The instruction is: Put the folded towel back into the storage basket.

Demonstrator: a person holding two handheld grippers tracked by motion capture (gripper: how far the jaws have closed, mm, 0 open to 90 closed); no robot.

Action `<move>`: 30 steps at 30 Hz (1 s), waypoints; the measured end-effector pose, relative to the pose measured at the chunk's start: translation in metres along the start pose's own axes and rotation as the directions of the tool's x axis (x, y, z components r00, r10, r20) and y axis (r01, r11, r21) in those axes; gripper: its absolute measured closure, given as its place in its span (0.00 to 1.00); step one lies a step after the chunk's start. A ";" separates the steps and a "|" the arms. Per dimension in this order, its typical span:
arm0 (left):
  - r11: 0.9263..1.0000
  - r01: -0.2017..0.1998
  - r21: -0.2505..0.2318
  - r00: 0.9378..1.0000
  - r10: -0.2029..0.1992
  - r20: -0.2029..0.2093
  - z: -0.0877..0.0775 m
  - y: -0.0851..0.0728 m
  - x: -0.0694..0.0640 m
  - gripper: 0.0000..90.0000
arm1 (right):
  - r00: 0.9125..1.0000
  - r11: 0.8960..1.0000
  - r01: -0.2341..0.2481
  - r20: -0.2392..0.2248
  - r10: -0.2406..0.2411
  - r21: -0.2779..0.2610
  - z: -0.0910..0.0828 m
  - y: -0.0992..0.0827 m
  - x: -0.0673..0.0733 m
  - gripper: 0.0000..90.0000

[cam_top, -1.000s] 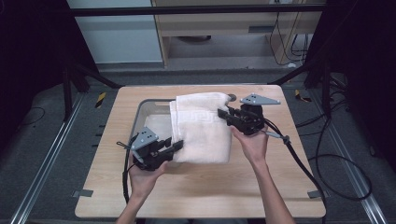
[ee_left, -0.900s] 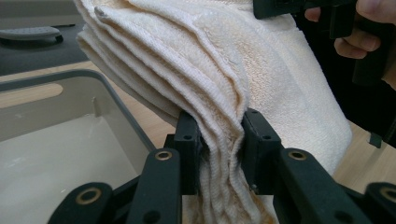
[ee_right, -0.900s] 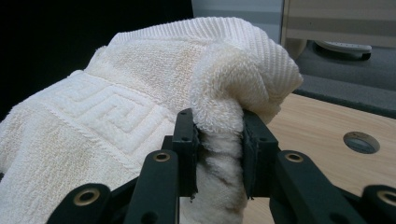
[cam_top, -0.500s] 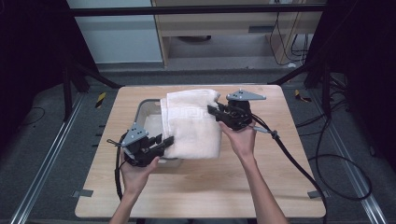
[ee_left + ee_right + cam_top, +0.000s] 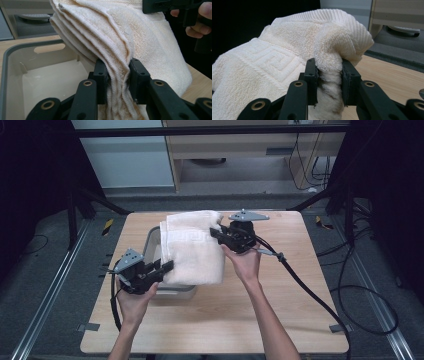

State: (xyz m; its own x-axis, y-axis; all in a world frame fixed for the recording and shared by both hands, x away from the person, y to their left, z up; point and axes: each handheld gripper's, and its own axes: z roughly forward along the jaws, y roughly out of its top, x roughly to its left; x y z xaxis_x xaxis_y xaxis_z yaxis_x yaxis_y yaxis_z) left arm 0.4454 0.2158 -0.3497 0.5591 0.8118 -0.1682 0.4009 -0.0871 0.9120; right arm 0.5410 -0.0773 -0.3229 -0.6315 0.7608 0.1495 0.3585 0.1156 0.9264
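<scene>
Folded towel [image 5: 192, 252] hangs mid-frame over the grey bin [image 5: 150, 242], not yet inside. Left gripper [image 5: 167, 266] and right gripper [image 5: 216, 234] each clamp a towel edge; lowering and release remain.

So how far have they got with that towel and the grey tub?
Done: the cream towel is folded into layers and both grippers are clamped on it, the left gripper at its near edge, the right gripper at its far end. In hand: it hangs lifted over the grey tub. Left: probably lowering it in and letting go.

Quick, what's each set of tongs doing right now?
Left tongs: shut on the folded towel.
Right tongs: shut on the towel's far end.
</scene>
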 end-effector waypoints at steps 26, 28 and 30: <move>0.999 0.035 0.028 0.996 -0.033 -0.078 -0.011 -0.002 0.044 0.78 | 1.000 1.000 0.008 -0.020 -0.007 0.022 0.051 0.010 0.023 0.79; 0.999 0.039 0.030 0.996 -0.037 -0.083 -0.012 -0.002 0.047 0.78 | 1.000 1.000 0.006 -0.024 -0.005 0.021 0.055 0.010 0.025 0.79; 0.999 0.041 0.032 0.996 -0.038 -0.084 -0.013 -0.002 0.050 0.78 | 0.999 1.000 -0.006 -0.033 0.006 0.019 0.058 0.009 0.025 0.79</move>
State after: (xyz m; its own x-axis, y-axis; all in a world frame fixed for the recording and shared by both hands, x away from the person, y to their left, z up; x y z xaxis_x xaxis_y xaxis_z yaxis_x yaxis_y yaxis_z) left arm 0.4637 0.2643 -0.3551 0.4801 0.8604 -0.1708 0.4468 -0.0723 0.8917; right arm 0.5680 -0.0203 -0.3306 -0.6519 0.7397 0.1666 0.3747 0.1233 0.9189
